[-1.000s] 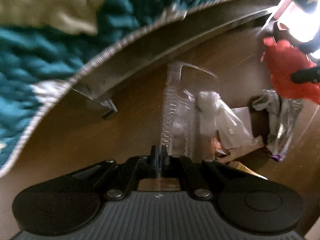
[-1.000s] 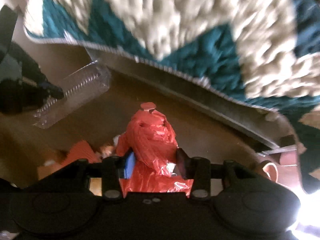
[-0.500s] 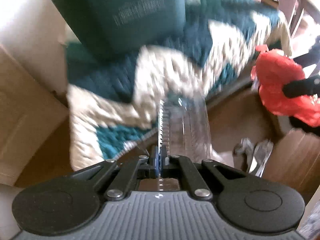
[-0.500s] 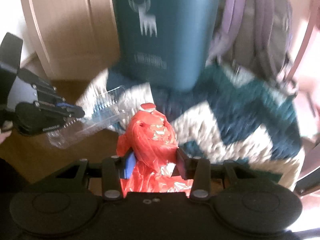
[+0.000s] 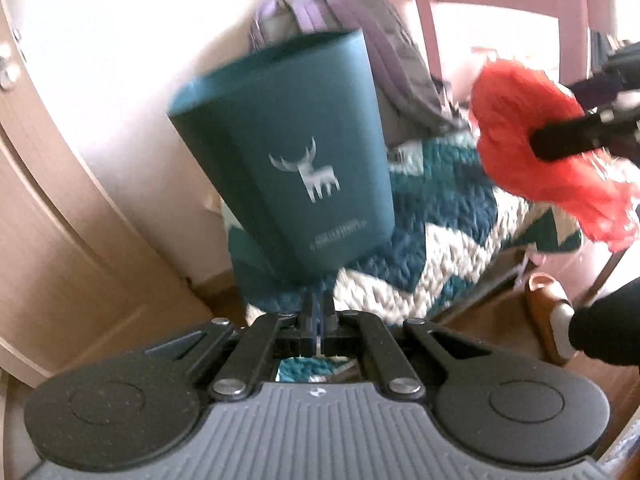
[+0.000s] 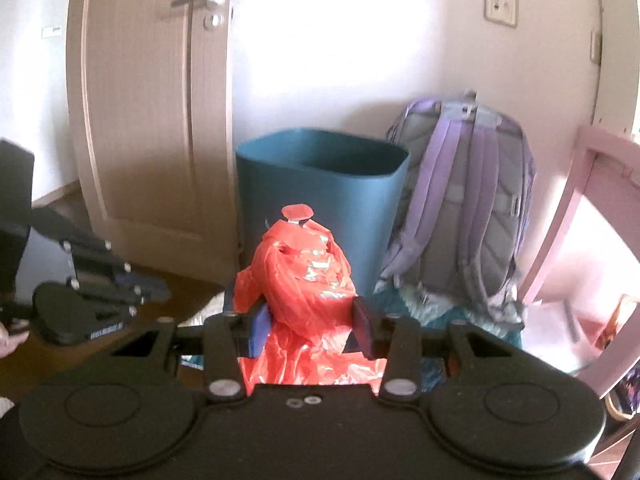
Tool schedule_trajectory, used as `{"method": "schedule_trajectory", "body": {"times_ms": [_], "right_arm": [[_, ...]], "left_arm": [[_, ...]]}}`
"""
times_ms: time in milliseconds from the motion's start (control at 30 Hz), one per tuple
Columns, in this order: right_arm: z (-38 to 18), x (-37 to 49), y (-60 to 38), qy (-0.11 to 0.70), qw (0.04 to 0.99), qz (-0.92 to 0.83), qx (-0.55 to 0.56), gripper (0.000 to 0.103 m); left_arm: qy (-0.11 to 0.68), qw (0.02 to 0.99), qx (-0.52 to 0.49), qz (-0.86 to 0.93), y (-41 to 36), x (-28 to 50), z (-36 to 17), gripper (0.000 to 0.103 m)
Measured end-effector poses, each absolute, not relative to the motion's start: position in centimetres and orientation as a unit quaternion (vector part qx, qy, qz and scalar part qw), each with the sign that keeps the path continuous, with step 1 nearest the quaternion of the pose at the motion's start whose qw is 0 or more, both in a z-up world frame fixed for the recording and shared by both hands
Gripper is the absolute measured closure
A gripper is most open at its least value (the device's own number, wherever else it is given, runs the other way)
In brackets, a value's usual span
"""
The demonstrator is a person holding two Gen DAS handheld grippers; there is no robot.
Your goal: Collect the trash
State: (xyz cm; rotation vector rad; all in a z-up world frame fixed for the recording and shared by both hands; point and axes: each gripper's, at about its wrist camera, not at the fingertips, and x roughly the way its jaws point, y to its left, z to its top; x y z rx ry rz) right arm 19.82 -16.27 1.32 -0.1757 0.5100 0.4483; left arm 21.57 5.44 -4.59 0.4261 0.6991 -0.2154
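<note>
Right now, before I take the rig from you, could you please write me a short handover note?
Left gripper: shut; nothing clearly shows between its fingers.
Right gripper: shut on a crumpled red bag, held up in front of the bin.
Bin: upright and open on the rug, beside the backpack. Its bottom is hidden from view.
Done: the red bag is picked up and facing the bin.
Left: carry the bag over the rim, release it, and check whether the left gripper has anything to drop in.
</note>
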Motion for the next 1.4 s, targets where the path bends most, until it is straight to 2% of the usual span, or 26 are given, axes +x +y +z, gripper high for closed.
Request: {"method": "schedule_trajectory", "body": {"times_ms": [167,367,400,467,533,600,1033,1200,1400], "right_arm": [[-0.4,20.7,-16.4,0.272,0.932,0.227,-0.074,0.061],[-5.5,22.6,-15.3,0.320,0.913,0.242,-0.079,0.061],[-6.4,23.1,-15.1,0.328,0.909,0.245,-0.078,0.061],[-8.6,24.4,-14.9,0.347,0.902,0.246,-0.075,0.061],[-10.8,25.7,-14.7,0.366,0.895,0.245,-0.069,0.061],[-13.0,26.6,-14.7,0.382,0.888,0.248,-0.059,0.061],[-25.3,30.3,-14.7,0.473,0.844,0.249,-0.047,0.061],[-27.9,30.2,-14.6,0.488,0.832,0.259,-0.048,0.061],[-29.3,30.4,-14.8,0.499,0.824,0.268,-0.031,0.061]], "left_arm": [[0.361,0.905,0.192,-0.119,5.8,21.5,-4.6,0.102],[0.437,0.877,0.142,-0.144,7.8,24.1,-10.4,0.096],[0.446,0.872,0.134,-0.149,8.2,24.7,-11.5,0.091],[0.464,0.863,0.129,-0.149,8.6,26.0,-14.4,0.073],[0.473,0.859,0.124,-0.152,8.9,27.2,-17.0,0.033],[0.475,0.857,0.126,-0.156,8.8,28.3,-19.6,0.024],[0.626,0.762,0.097,-0.134,8.1,35.5,-43.2,0.024],[0.666,0.734,0.061,-0.115,8.1,36.4,-49.4,0.024],[0.695,0.712,0.032,-0.094,7.9,36.9,-54.4,0.024]]}}
